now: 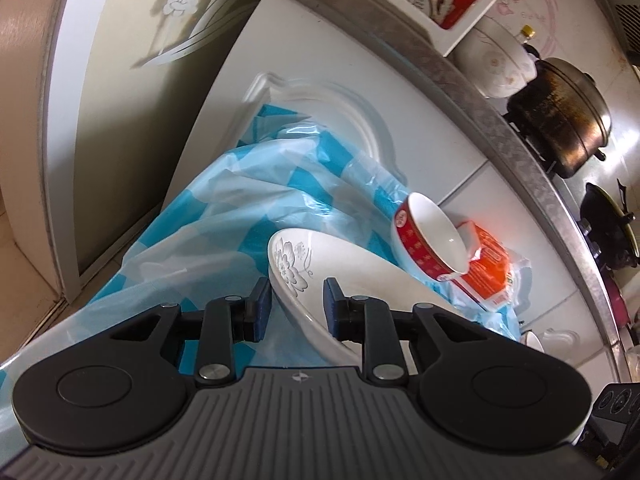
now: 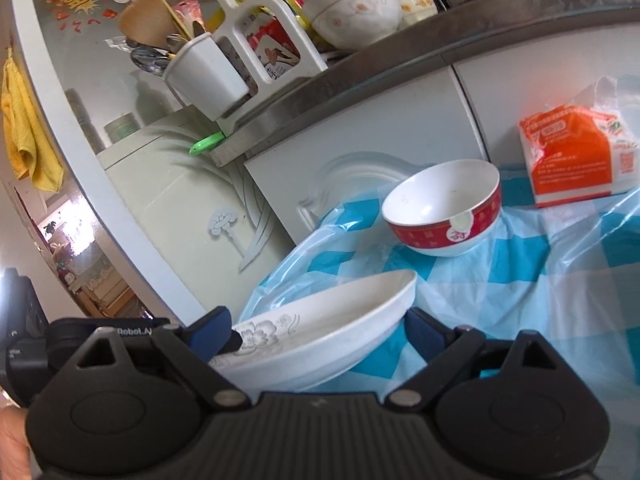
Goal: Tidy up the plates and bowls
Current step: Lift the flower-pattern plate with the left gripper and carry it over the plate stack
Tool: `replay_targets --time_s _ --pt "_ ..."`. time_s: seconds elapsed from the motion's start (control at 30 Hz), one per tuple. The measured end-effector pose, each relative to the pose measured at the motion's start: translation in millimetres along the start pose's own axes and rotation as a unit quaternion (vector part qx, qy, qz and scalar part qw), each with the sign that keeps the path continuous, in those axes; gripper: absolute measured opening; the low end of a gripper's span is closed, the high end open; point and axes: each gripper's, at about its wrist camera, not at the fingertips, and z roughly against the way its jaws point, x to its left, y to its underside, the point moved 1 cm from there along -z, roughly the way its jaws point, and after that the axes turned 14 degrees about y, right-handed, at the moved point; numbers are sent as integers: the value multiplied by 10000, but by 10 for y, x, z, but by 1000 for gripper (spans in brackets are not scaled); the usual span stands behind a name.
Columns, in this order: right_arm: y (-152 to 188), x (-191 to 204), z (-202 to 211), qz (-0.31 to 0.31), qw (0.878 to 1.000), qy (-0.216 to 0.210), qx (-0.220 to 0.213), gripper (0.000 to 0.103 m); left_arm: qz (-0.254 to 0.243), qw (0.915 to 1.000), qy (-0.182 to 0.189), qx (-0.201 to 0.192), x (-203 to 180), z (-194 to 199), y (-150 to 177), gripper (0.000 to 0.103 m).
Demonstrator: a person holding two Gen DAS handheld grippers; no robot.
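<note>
Nearest the left wrist camera, the left tongs (image 1: pixel 298 306) straddle the rim of a white plate (image 1: pixel 340 276) with a grey flower print. The 2 blue pads (image 1: pixel 262 304) stand on either side of the rim with visible gaps, so the tongs are parted and not pinching it.

In the right wrist view, the right tongs (image 2: pixel 320 334) are spread wide around the same plate (image 2: pixel 320 332). The left pad (image 2: pixel 212 334) lies at the flowered edge and the right one under the far side; whether they press on the plate cannot be told. The plate sits tilted above a blue and white checked plastic sheet (image 2: pixel 520 272) that covers the tabletop.

Just beyond the plate's far edge, a white bowl with a red band (image 2: pixel 444 208) stands upright on the sheet, with a strip of bare sheet between them. Right of the bowl the sheet lies open and flat. Farther back an orange and white packet (image 2: pixel 576 160) rests near the white cabinet doors (image 2: pixel 360 148). Above them runs a steel counter edge (image 2: pixel 400 68) carrying a larger flowered bowl (image 2: pixel 356 12) and a utensil rack (image 2: pixel 208 68).
</note>
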Motion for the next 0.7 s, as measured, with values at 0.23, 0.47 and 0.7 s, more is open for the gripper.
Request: replay_targets --time_s 0.23,0.47,0.7 --pt "76 19 212 288 9993 133 -187 93 -86 9999 127 -38 -106 135 83 25" --pt "123 108 506 526 9976 100 -441 93 -219 9994 179 -180 -264 339 175 25" --pt "209 166 790 630 9962 21 -607 93 -335 9990 169 -232 -393 614 329 25"
